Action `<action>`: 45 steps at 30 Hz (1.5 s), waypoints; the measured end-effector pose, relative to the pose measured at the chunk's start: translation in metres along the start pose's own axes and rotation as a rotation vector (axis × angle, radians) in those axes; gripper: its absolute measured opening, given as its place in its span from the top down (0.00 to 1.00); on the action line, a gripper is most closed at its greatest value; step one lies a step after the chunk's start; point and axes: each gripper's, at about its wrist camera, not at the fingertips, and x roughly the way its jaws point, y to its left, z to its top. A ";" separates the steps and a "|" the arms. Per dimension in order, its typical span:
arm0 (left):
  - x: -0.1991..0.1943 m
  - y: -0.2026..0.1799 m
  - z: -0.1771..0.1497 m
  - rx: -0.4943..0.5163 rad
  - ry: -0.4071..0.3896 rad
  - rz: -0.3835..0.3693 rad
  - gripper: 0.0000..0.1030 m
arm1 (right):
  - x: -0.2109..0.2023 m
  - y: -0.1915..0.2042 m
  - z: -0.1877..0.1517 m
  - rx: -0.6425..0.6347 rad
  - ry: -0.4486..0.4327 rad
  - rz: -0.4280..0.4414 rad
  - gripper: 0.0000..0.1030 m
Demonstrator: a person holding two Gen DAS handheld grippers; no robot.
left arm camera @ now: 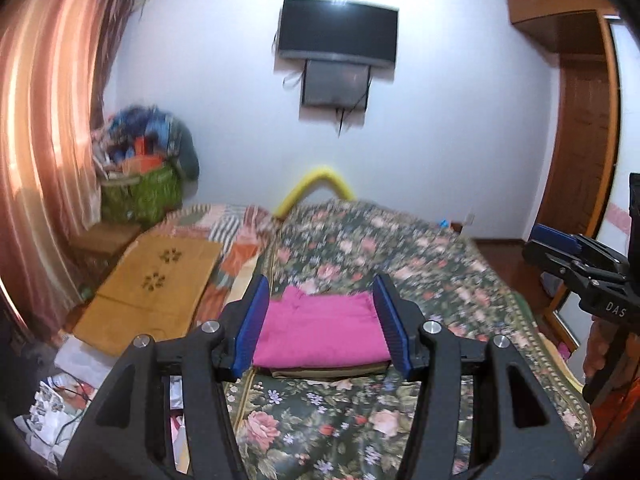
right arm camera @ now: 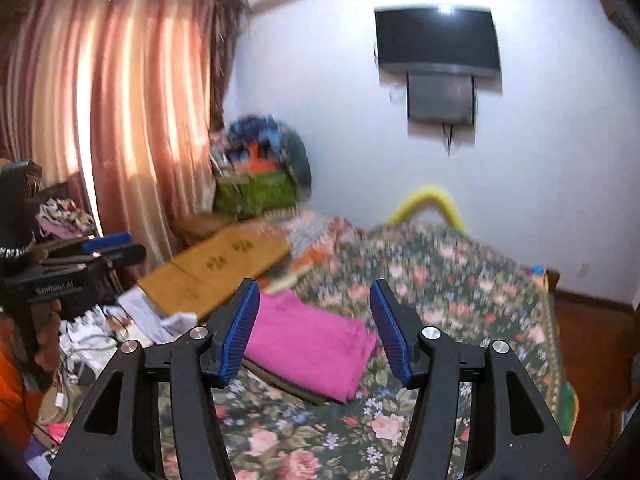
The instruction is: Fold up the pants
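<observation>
**Pink pants folded on the bed, both grippers empty**

While both grippers hang above the floral bedspread [left arm camera: 420, 264], the pink pants [left arm camera: 320, 330] lie folded on a brown folded cloth [left arm camera: 320, 372]. The left gripper [left arm camera: 320, 322] has its jaws wide apart, holding nothing; so has the right gripper [right arm camera: 314, 330]. A television [left arm camera: 338, 30] hangs at 12 o'clock and a curtain [right arm camera: 108, 100] at 10 o'clock.

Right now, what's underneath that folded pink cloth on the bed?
A brownish folded piece shows as a thin edge beneath the pink pants, resting on the floral bedspread. The pants cover the rest, so I cannot tell what it is.
</observation>
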 end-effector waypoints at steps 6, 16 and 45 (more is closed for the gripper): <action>-0.075 -0.027 -0.004 -0.009 -0.110 -0.014 0.36 | -0.058 0.030 0.001 -0.005 -0.097 0.031 0.43; -0.141 -0.051 -0.021 0.033 -0.229 0.041 0.08 | -0.103 0.047 -0.011 0.050 -0.196 0.048 0.23; -0.150 -0.050 -0.039 0.002 -0.219 0.022 0.00 | -0.133 0.070 -0.027 0.029 -0.244 -0.048 0.01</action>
